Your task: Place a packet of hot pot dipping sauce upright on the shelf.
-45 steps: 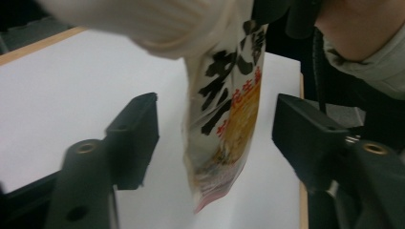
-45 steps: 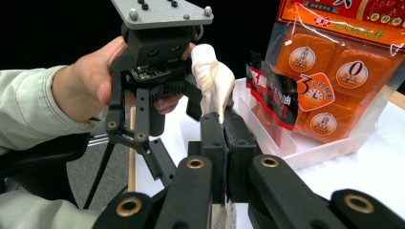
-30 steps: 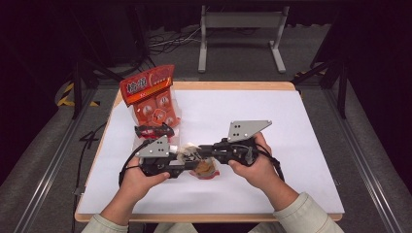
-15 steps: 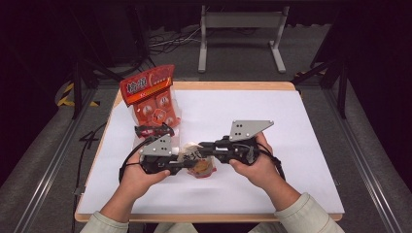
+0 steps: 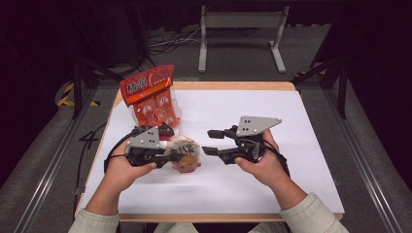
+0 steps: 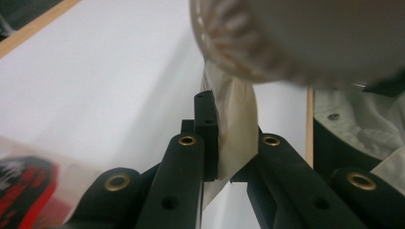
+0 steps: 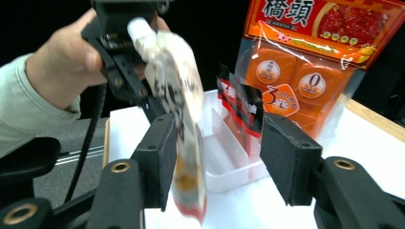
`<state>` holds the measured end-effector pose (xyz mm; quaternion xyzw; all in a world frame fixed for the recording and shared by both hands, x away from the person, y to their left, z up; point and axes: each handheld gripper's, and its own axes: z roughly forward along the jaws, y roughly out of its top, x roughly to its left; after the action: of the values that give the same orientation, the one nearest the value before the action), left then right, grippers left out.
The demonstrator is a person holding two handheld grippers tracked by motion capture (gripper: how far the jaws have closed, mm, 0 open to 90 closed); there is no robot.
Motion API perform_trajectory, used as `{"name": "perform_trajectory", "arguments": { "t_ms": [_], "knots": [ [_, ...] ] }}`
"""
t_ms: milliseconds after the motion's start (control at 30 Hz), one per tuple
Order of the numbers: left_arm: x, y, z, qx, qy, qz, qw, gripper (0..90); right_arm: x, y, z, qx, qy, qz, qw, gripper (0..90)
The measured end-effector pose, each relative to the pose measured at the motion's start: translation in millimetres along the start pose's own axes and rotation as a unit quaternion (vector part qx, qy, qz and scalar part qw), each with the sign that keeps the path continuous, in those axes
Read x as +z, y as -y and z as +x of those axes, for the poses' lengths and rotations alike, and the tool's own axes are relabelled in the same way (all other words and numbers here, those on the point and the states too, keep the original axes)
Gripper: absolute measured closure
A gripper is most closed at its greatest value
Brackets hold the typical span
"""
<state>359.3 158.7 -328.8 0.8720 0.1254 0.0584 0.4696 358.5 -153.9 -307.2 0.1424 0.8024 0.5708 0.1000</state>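
A small cream and orange spout pouch [image 5: 183, 154] with a white cap hangs just above the white table. My left gripper [image 5: 169, 148] is shut on its upper edge; in the left gripper view the jaws [image 6: 234, 143] pinch the cream film [image 6: 237, 119] under the cap [image 6: 296, 38]. My right gripper [image 5: 208, 141] stands open a little right of the pouch. Its jaws have just been opening. In the right gripper view the pouch [image 7: 184, 119] dangles before the left pad [image 7: 160, 157] of my right gripper [image 7: 219, 157], not pressed.
A large orange bag of cubes [image 5: 153, 99] stands upright at the back left. Beside it a white tray [image 7: 239, 174] holds red and black packets [image 7: 241, 112]. The white mat [image 5: 301, 121] lies bare to the right. The table's wooden rim [image 5: 233, 86] runs along the back.
The right jaws have let go of the pouch and spread apart. The left hand has drawn the pouch up and slightly left, away from the right gripper.
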Motion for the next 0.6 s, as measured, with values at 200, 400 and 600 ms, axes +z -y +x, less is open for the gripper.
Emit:
{"name": "perform_trajectory", "arguments": {
  "t_ms": [200, 400, 600],
  "knots": [
    [-21.0, 3.2, 6.2, -0.013, -0.019, -0.018, 0.9996, 86.0, -3.8, 5.8, -6.7, 0.004, 0.014, 0.008, 0.9999, 40.5],
    [-36.2, 4.0, 6.5, -0.015, -0.023, -0.025, 0.9993, 86.0, -9.5, 11.3, -14.3, 0.013, 0.039, 0.018, 0.999, 36.8],
    [-45.4, 2.5, 7.3, -0.019, -0.041, -0.027, 0.9986, 86.0, -13.7, 18.1, -21.6, 0.042, 0.067, 0.051, 0.9955, 35.9]
  ]
}}
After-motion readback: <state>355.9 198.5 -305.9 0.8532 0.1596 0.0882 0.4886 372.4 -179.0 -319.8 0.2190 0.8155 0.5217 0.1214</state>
